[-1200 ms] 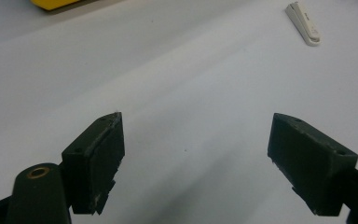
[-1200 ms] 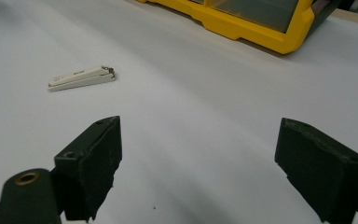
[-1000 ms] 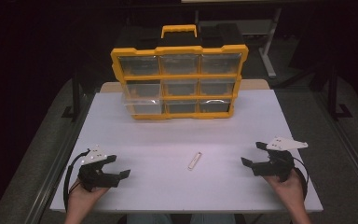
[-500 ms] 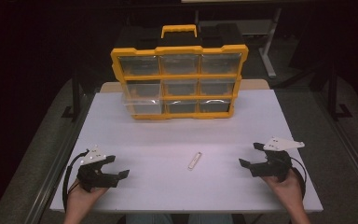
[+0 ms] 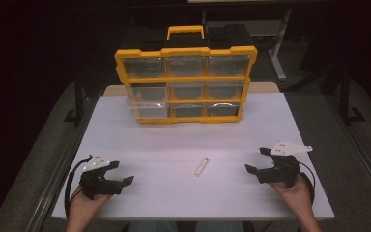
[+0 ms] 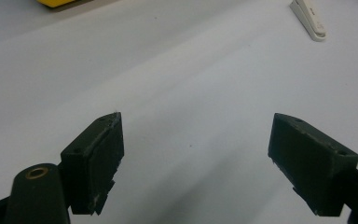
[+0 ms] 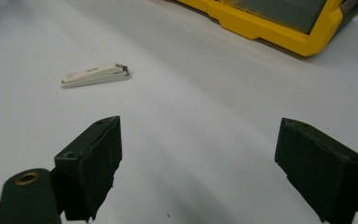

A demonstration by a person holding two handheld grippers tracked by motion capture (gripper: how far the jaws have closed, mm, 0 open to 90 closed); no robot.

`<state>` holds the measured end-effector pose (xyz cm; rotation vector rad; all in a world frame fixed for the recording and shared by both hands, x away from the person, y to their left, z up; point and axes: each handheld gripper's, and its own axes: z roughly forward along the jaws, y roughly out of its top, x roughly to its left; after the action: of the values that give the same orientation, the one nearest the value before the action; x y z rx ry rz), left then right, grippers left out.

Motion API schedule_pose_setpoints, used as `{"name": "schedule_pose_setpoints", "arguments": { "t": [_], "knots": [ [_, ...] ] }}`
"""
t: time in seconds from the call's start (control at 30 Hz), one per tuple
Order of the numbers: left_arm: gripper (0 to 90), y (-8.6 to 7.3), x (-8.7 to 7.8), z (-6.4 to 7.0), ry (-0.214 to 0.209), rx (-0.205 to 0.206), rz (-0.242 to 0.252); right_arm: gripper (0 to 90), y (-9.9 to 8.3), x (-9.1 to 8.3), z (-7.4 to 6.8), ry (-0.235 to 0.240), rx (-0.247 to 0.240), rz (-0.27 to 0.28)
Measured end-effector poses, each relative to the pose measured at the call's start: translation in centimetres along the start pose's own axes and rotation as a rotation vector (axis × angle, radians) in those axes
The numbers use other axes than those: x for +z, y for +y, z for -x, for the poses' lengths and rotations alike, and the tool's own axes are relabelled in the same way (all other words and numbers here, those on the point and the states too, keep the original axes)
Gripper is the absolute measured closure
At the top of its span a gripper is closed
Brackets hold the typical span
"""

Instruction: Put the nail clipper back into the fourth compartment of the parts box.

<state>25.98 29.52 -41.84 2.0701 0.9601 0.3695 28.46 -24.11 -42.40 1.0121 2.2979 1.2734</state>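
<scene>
A small white nail clipper (image 5: pixel 201 166) lies flat on the white table (image 5: pixel 174 145), midway between my two grippers. It appears at the top right of the left gripper view (image 6: pixel 310 19) and at the upper left of the right gripper view (image 7: pixel 95 75). My left gripper (image 5: pixel 123 183) rests near the table's front left, open, nothing between its jaws (image 6: pixel 196 163). My right gripper (image 5: pixel 255 162) sits near the front right, also open and empty (image 7: pixel 196 163). A yellow organizer case (image 5: pixel 186 84) with clear-fronted compartments stands upright at the back of the table.
The case has a yellow carry handle (image 5: pixel 186 32) on top and its yellow lower edge (image 7: pixel 261 28) shows in the right gripper view. Dark floor and table legs surround the table. Bare white surface lies between the case and the clipper.
My right gripper has shifted slightly left and toward the front edge. The left gripper, the clipper and the case stay where they were.
</scene>
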Motion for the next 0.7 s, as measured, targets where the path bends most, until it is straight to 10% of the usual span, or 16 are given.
{"name": "schedule_pose_setpoints", "arguments": {
  "t": [0.7],
  "knots": [
    [18.4, 0.0, 0.1, -0.1, -0.003, 0.022, -0.015, 19.0, 4.6, 1.7, -0.3, 0.077, -0.063, -0.082]
  ]
}}
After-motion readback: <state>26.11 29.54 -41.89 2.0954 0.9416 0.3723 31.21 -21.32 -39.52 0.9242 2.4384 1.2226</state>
